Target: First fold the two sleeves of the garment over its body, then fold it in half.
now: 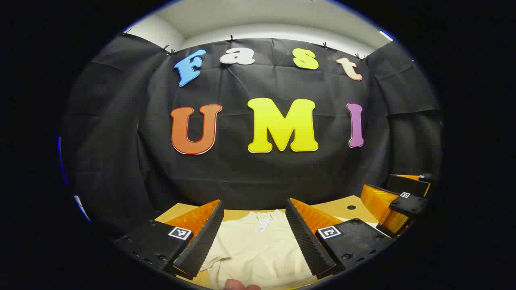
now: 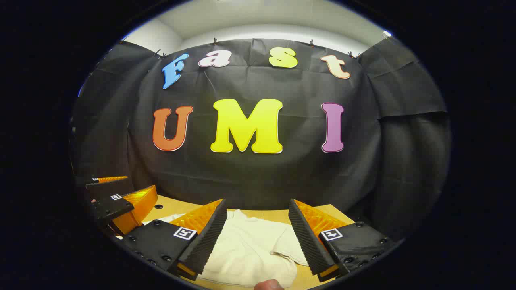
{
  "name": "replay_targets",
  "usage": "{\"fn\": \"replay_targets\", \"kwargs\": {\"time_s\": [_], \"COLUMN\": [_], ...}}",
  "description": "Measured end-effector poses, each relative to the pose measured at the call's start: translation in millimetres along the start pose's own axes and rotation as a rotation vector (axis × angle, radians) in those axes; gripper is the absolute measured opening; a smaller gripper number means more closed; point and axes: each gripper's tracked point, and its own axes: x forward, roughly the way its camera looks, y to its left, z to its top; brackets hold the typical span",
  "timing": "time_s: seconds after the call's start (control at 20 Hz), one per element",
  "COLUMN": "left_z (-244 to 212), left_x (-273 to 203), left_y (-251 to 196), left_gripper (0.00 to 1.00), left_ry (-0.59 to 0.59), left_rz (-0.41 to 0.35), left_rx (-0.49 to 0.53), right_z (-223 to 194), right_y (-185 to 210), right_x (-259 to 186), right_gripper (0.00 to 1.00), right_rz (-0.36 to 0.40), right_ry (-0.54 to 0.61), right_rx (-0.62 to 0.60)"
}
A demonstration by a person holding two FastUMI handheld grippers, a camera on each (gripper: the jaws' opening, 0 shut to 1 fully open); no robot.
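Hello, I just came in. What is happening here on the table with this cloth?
A person holds a two-finger gripper in each hand above a cream T-shirt spread on a wooden table. The left gripper and the right gripper both hover with jaws open, gripping nothing. A sleeve lies out to the side in the right gripper view, so folding seems not yet begun. A fingertip shows at the bottom edge.

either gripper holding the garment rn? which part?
Nothing held. Left gripper and right gripper both hang open above the cream garment, fingers apart from the cloth.
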Motion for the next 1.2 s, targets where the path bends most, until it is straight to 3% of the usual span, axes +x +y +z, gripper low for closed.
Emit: {"fn": "replay_targets", "kwargs": {"time_s": [0.9,1.2], "left_z": [0,-2], "left_x": [1,-5], "left_y": [-17,-30], "left_gripper": [0.98,0.97], "left_ry": [0.013,0.029], "left_rz": [0.011,-0.023], "left_rx": [0.002,-0.003], "right_z": [5,1], "right_y": [-38,-75], "right_x": [9,6], "right_gripper": [0.96,0.96], "right_rz": [-0.019,-0.028], "right_ry": [-0.008,-0.002], "right_rx": [0.028,-0.009]}}
